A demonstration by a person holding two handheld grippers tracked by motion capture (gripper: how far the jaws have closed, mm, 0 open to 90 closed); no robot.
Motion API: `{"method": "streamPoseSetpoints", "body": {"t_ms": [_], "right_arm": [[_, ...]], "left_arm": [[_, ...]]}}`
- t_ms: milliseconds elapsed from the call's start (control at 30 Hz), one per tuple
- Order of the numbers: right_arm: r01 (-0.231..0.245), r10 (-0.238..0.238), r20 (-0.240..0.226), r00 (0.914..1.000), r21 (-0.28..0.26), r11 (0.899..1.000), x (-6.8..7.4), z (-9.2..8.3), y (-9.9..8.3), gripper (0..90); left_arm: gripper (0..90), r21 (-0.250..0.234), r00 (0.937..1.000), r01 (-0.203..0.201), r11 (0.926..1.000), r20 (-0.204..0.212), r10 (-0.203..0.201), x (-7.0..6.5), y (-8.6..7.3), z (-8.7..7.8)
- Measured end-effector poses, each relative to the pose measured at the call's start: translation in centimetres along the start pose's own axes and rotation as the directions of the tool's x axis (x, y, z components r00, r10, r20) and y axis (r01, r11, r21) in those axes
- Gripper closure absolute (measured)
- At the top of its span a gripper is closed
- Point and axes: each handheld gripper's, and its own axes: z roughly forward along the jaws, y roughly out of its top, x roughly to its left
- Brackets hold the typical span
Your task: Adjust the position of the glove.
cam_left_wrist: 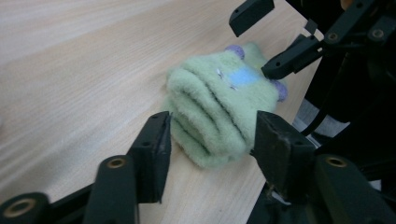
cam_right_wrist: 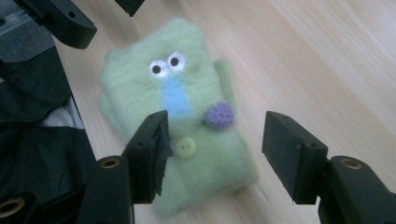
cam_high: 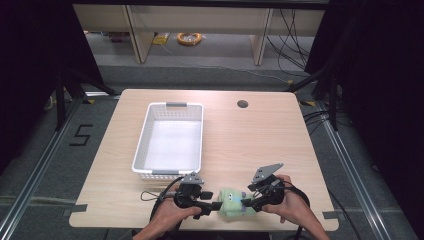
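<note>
Folded fuzzy pale-green sock [cam_high: 231, 201] w/ googly eyes, on wooden table [cam_high: 260, 135] near front edge. Left gripper [cam_high: 216, 205] & right gripper [cam_high: 245, 202] both open, flanking it; contact unclear. Sock's underside hidden.

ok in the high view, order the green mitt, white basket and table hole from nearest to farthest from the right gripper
From the right gripper:
1. green mitt, just beside its jaws at the table's near edge
2. white basket, left of centre
3. table hole, at the far edge

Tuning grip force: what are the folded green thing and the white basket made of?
Folded pale green fuzzy cloth: looks like soft fleece or felted knit, matte, with a nappy surface and a sewn button. White rectangular perforated basket: likely moulded plastic, smooth, with rows of holes in its walls.
</note>
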Motion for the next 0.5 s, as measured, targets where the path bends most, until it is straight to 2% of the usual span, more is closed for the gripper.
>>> {"method": "streamPoseSetpoints", "body": {"t_ms": [33,67,100,133,167,200,233,333,367,467,500], "right_arm": [[0.009,-0.009,-0.001,1.0000,-0.005,1.000,-0.1,0.0,-0.1,42.7],[-0.020,0.020,0.006,0.9998,-0.001,1.000,0.1,-0.1,-0.2,42.5],[-0.032,0.032,0.021,0.9993,0.010,0.999,0.1,-0.3,-0.3,42.2],[-0.056,0.056,0.031,0.9979,0.003,0.998,0.1,-0.3,-0.4,41.6],[-0.093,0.093,0.023,0.9954,0.001,0.996,0.3,-0.3,-0.6,41.6],[-0.082,0.082,0.038,0.9959,-0.014,0.997,-0.2,-0.2,-0.8,41.9],[-0.099,0.099,0.034,0.9945,-0.009,0.995,-0.4,-0.1,-0.9,42.3],[-0.102,0.101,0.020,0.9947,0.006,0.995,-0.9,0.4,-1.2,42.3],[-0.103,0.103,0.003,0.9946,0.008,0.995,-0.9,0.7,-1.3,42.3],[-0.142,0.142,-0.009,0.9898,0.019,0.990,-0.9,1.1,-1.4,43.1],[-0.136,0.136,-0.019,0.9905,0.022,0.990,-0.9,1.2,-1.5,43.2]], "left_arm": [[41.2,0.006,0.9999,0.007,1.0000,-0.007,-0.007,0.1,0.0,0.1],[40.2,0.012,0.9998,0.010,0.9999,-0.017,-0.010,0.1,0.1,0.2],[39.1,0.008,0.9995,0.030,0.9995,-0.007,-0.030,0.1,0.1,0.5],[37.5,0.019,0.9996,0.027,0.9995,-0.004,-0.027,0.2,0.2,0.6],[36.3,0.028,0.9993,0.036,0.9990,-0.013,-0.035,0.1,0.3,0.8],[35.8,0.027,0.9991,0.041,0.9988,0.008,-0.041,0.1,0.4,1.1],[35.1,0.050,0.9992,0.034,0.9982,-0.021,-0.033,0.1,0.5,1.2],[34.8,0.077,0.9985,0.050,0.9957,-0.027,-0.048,0.3,0.7,1.9],[34.8,0.063,0.9981,0.058,0.9963,-0.025,-0.056,0.5,0.7,2.3],[35.7,0.095,0.9979,0.056,0.9939,-0.036,-0.053,0.6,0.7,2.7],[35.6,0.094,0.9981,0.055,0.9940,-0.034,-0.052,0.6,0.7,2.9]]}}
